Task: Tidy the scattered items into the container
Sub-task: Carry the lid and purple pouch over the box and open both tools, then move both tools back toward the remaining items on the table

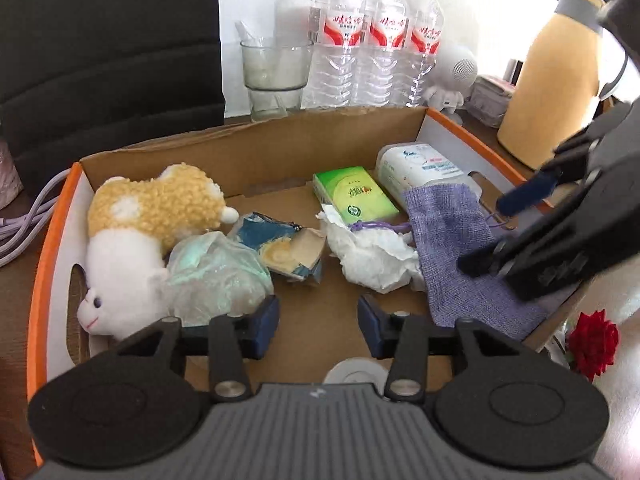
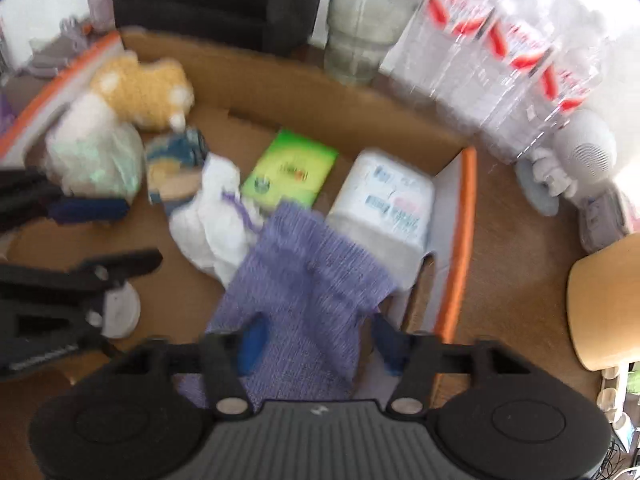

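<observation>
1. Two tongs hang over the box (image 1: 256, 140); the left tongs (image 1: 318, 330) stand open and empty, just beside the plastic bag (image 1: 216, 280).
2. The right tongs (image 2: 316, 346) stand open astride the purple pouch (image 2: 304, 276); the pads look clear of it, though blur hides detail.
3. The pouch lies inside, draped on the tissue pack (image 2: 384, 196) and the box's near edge; lift straight off without snagging its cord (image 1: 376, 226), so it settles flat.

The cardboard box (image 1: 256, 148) is matt brown. Inside lie a fluffy plush toy (image 1: 156, 208), crumpled white tissue paper (image 1: 372, 256), a coarse-woven purple cloth pouch (image 1: 452, 232) and a glossy green packet (image 1: 354, 196). Clear plastic bottles (image 1: 356, 40) stand behind.
</observation>
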Available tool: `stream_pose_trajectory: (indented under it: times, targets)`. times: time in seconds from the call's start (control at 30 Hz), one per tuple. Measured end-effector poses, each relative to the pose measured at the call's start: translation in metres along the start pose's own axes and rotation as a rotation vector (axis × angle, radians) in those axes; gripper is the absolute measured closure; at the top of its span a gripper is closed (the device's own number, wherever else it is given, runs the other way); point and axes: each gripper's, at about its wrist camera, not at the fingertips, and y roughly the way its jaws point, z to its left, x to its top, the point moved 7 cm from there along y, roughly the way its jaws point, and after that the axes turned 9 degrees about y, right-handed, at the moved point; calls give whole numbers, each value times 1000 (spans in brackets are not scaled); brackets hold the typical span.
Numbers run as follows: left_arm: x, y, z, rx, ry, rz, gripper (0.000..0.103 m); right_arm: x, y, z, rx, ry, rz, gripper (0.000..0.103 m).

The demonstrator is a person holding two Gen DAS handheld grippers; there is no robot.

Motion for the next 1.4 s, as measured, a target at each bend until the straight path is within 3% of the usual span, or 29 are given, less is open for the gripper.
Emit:
stream_pose_trajectory:
  times: [0.1, 0.17, 0.27, 0.43, 0.67, 0.77, 0.87, 0.9, 0.97, 1.03, 1.1, 1.17, 1.4]
  targets:
    - [6, -17, 9, -20, -45, -31, 58, 4, -22, -7, 54, 50, -35, 41]
    - [17, -38, 11, 8, -36, -79, 54, 6, -30, -9, 100, 75, -32, 41]
    - [28, -63, 12, 73, -38, -104, 39, 4, -33, -7, 150, 103, -14, 43]
    - [13, -74, 10, 84, -16, -70, 38, -25, -1, 6, 140, 114, 116, 54]
    - [-4, -72, 20, 113, -78, -25, 38, -31, -14, 5, 159, 232, 62, 44]
    - [-2, -76, 20, 132, -104, -38, 34, -31, -26, 5, 211, 281, 44, 36]
    - [2, -91, 16, 203, -111, -121, 33, -25, -53, 2, 219, 295, -84, 33]
    - [2, -101, 14, 246, -112, -191, 24, -23, -65, 1, 205, 291, -164, 29]
    - [-3, -121, 7, 309, -111, -372, 1, -25, -91, -2, 175, 293, -360, 19]
    - [-16, -134, -3, 304, -99, -532, 0, -39, -110, -3, 172, 312, -589, 8]
    - [-30, -134, -10, 284, -110, -558, 0, -59, -115, -2, 187, 317, -764, 5]
    - [-40, -132, -13, 307, -125, -549, 0, -74, -108, 1, 172, 307, -808, 5]
    - [-52, -153, -18, 354, -109, -553, 0, -99, -113, 12, 133, 327, -811, 5]
